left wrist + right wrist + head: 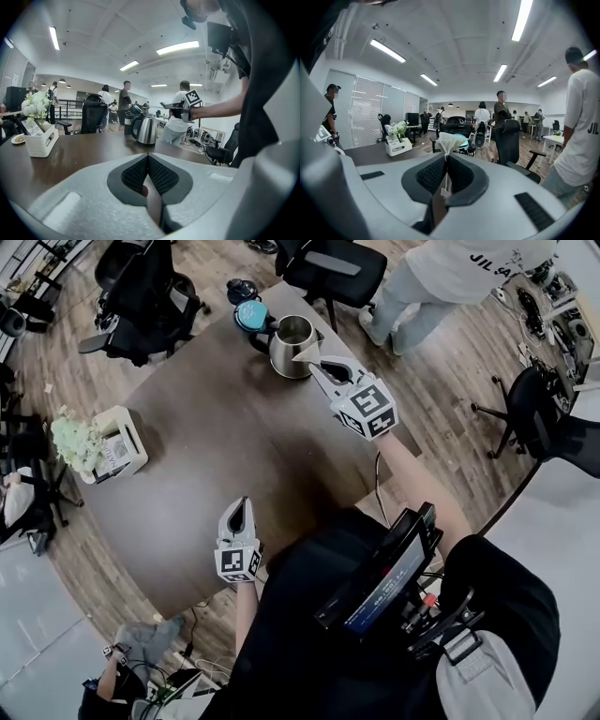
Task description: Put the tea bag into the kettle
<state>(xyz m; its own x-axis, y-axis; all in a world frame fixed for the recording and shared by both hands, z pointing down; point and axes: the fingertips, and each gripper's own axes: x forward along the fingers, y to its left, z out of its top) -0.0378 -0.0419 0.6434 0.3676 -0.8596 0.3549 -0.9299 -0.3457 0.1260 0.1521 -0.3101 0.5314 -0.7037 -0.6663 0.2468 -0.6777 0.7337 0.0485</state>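
Observation:
A steel kettle (291, 341) with a black handle stands open-topped at the far end of the dark table (206, 465); it also shows in the left gripper view (146, 130). My right gripper (316, 366) is shut on the string of a white mesh tea bag (306, 355), which hangs at the kettle's near right rim. In the right gripper view the tea bag (449, 140) sticks out past the closed jaws (446, 157). My left gripper (241, 513) hovers low near the table's front, jaws shut (148, 158), holding nothing.
A teal-lidded bottle (251, 315) and a dark cup (240, 289) stand behind the kettle. A white box with flowers (111, 442) sits at the table's left edge. Office chairs (141, 292) ring the table, and a person in a white shirt (459, 268) stands beyond.

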